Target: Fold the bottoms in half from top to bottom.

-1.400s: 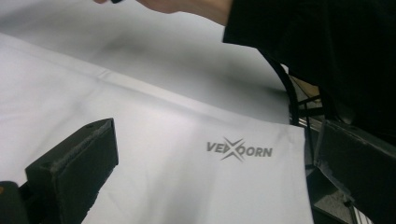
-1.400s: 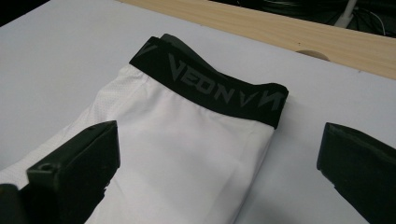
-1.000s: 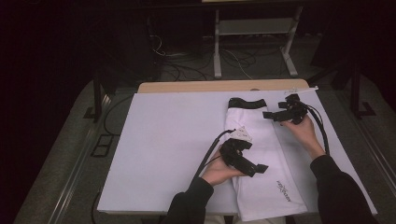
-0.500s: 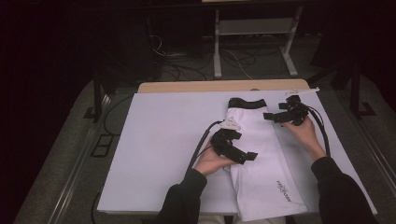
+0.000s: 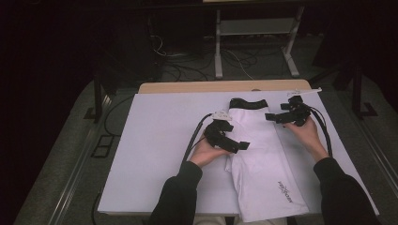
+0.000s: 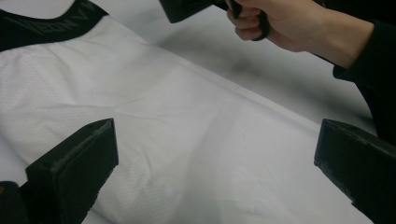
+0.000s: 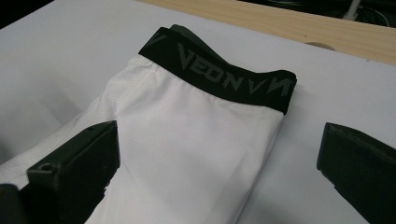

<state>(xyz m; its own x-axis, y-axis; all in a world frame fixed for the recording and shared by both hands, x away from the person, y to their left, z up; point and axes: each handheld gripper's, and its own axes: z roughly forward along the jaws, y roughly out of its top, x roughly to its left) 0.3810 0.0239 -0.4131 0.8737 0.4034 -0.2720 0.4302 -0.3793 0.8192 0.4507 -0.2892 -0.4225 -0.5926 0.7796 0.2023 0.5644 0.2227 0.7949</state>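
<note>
A pair of white leggings is laid flat on a white sheet, which is spread over the table. The leggings are folded long and thin, and one end is seen hanging a little past the near edge of the sheet. A black waistband is found at the far end of the leggings, and grey letters are printed on it. A small dark logo is printed on the leggings near the close end.

The left gripper is held just over the left edge of the leggings, about halfway along. Its jaws are spread wide apart, and nothing is held between them. In the left gripper view, only white cloth is seen between the two black jaws.

The right gripper is held beside the right edge of the leggings, near the waistband. Its jaws are also spread wide, with nothing pinched in them. In the right gripper view, the waistband is seen ahead of the jaws.

Cables are trailed from the left gripper across the sheet, away from the leggings.
</note>
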